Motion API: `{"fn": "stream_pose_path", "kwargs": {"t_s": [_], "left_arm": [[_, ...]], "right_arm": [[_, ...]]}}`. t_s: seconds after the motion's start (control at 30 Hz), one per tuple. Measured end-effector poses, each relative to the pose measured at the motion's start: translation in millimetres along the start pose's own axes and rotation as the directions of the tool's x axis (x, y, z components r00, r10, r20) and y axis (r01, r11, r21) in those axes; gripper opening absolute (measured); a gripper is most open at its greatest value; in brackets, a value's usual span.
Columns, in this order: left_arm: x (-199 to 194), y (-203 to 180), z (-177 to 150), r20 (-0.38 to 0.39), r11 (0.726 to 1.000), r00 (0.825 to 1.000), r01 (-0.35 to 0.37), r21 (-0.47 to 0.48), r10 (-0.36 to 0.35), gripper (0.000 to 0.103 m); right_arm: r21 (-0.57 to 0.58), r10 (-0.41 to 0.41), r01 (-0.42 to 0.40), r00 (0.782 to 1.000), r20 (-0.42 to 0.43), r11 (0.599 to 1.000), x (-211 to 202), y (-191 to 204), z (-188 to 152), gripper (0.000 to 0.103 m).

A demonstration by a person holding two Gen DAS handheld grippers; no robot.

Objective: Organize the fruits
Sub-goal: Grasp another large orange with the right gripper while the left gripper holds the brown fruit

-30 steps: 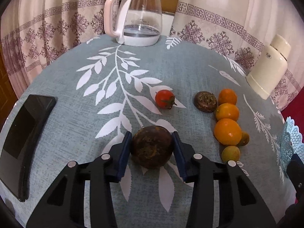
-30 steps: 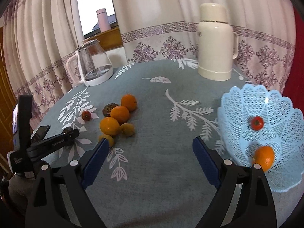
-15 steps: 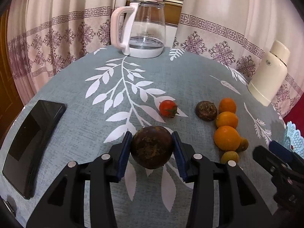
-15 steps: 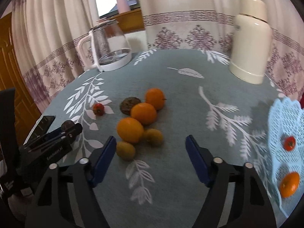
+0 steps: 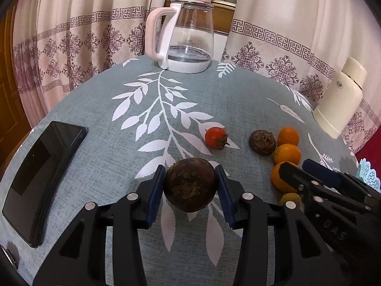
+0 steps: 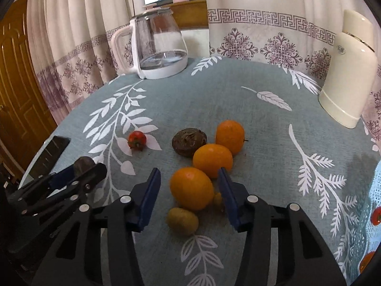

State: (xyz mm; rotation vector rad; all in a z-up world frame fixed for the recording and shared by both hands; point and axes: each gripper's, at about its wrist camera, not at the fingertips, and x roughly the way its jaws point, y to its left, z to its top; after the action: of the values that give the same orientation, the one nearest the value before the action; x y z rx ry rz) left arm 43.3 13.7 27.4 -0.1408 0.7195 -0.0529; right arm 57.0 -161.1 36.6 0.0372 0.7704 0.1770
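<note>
Left gripper (image 5: 190,189) clenched on dark brown round fruit (image 5: 190,187). Right gripper (image 6: 189,188), jaws just closing, brackets large round orange (image 6: 191,188) untouched, green fruit (image 6: 182,221) at six o'clock. Leaf-print grey tablecloth (image 6: 238,109), curtained room.

Grey-green tablecloth (image 5: 100,124), white leaf print; orange citrus (image 6: 191,188); red tomato (image 5: 215,137).

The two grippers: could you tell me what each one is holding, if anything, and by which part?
The left gripper clamps the dark brown fruit across its widest sides. The right gripper has been closing around the nearest orange, gaps remaining: nothing held.
</note>
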Motion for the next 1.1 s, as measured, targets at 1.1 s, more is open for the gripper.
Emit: {"fn": "stream_pose_path", "kwargs": {"t_s": [1.1], "left_arm": [[-3.4, -2.3, -0.9, 0.02, 1.0, 1.0, -0.009, 0.013, 0.009, 0.044]], "right_arm": [[-0.058, -0.072, 0.074, 0.997, 0.031, 0.996, -11.6, 4.8, -4.7, 0.04]]}}
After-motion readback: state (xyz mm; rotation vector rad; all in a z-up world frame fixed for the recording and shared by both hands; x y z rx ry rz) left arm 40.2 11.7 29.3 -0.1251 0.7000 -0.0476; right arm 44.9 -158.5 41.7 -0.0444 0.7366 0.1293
